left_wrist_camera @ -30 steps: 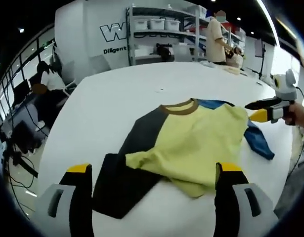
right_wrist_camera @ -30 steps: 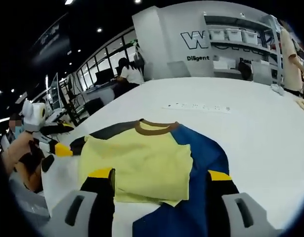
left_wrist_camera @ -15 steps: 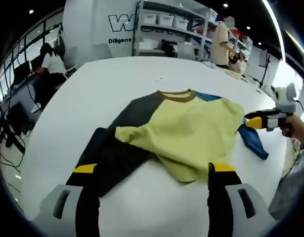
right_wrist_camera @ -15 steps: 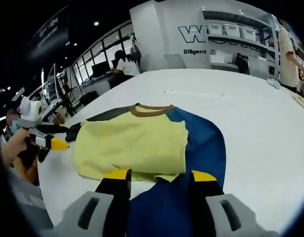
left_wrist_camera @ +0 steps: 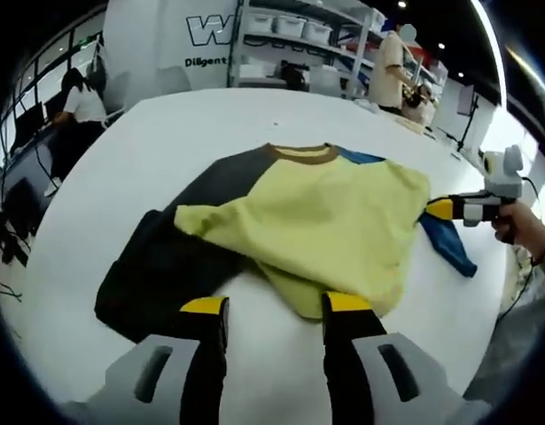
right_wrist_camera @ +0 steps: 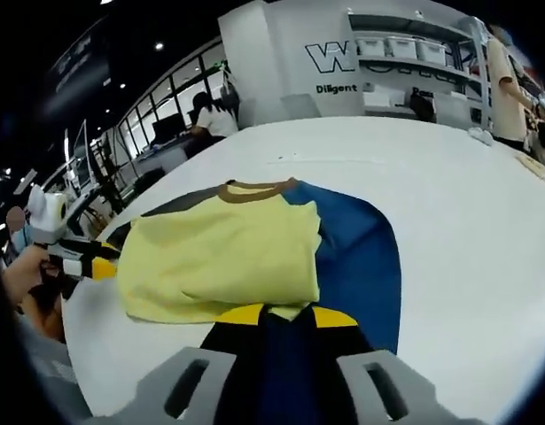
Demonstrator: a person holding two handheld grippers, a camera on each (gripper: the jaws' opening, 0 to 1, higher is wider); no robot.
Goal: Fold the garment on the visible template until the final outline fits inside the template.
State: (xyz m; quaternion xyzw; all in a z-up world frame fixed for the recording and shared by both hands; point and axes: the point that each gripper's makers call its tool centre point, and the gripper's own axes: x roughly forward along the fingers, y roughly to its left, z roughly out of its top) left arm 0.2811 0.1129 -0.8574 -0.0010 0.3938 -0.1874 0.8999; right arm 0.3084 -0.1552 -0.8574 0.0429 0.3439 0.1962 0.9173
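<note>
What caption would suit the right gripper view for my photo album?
Right gripper closing around the blue sleeve of a yellow-fronted shirt spread on a white table.

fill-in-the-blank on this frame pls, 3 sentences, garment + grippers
The shirt's collar trim is ____.
In the right gripper view, the sleeve between the right gripper's jaws is ____.
In the left gripper view, the left gripper hangs over the ____ table.

Missing: brown; blue; white

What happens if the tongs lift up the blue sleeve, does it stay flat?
Probably not. The blue sleeve lies limp on the white table, so it should droop and bend. The shirt already shows wrinkles and folds, so it likely drags along too.
</note>
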